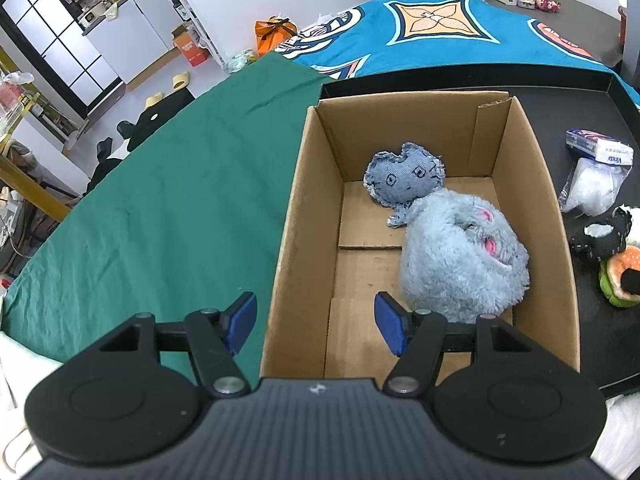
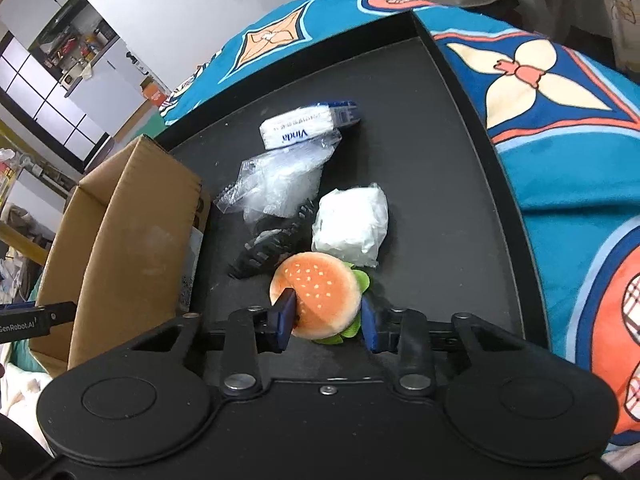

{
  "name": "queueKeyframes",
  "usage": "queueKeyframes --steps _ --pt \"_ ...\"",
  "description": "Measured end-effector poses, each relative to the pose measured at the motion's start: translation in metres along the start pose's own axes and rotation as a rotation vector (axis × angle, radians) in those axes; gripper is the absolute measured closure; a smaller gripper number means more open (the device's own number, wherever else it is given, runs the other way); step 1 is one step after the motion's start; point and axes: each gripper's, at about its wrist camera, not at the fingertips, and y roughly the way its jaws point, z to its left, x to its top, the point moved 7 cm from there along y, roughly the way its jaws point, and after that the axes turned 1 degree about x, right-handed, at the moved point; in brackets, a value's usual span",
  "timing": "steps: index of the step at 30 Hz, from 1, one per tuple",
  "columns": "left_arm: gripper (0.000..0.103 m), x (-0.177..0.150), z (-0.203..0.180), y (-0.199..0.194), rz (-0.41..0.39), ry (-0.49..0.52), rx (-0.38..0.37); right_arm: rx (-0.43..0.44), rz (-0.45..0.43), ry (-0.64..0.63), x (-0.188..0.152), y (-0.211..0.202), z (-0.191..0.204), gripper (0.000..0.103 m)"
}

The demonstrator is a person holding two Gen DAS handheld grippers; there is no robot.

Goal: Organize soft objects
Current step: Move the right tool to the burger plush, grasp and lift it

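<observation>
An open cardboard box holds a denim cat toy and a fluffy pale-blue plush. My left gripper hangs open above the box's near-left wall, one finger outside over the green cloth, the other inside, holding nothing. In the right wrist view a plush burger with an orange bun and green lettuce lies on the black tray. My right gripper is shut on it, the left pad denting the bun. The burger also shows at the far right of the left wrist view.
On the tray beyond the burger lie a black toothed clip, a white wrapped bundle, a clear plastic bag and a tissue pack. The box stands to their left. Green cloth and a blue patterned blanket surround them.
</observation>
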Motion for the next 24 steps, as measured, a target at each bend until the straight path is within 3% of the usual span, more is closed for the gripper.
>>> queueKeyframes --steps 7,24 --pt "0.039 0.000 0.005 -0.003 -0.011 -0.019 -0.007 -0.008 -0.032 -0.018 0.004 -0.012 0.003 0.077" --pt "0.039 0.000 0.013 -0.009 -0.035 -0.055 -0.032 -0.018 -0.125 -0.066 0.027 -0.042 0.026 0.077"
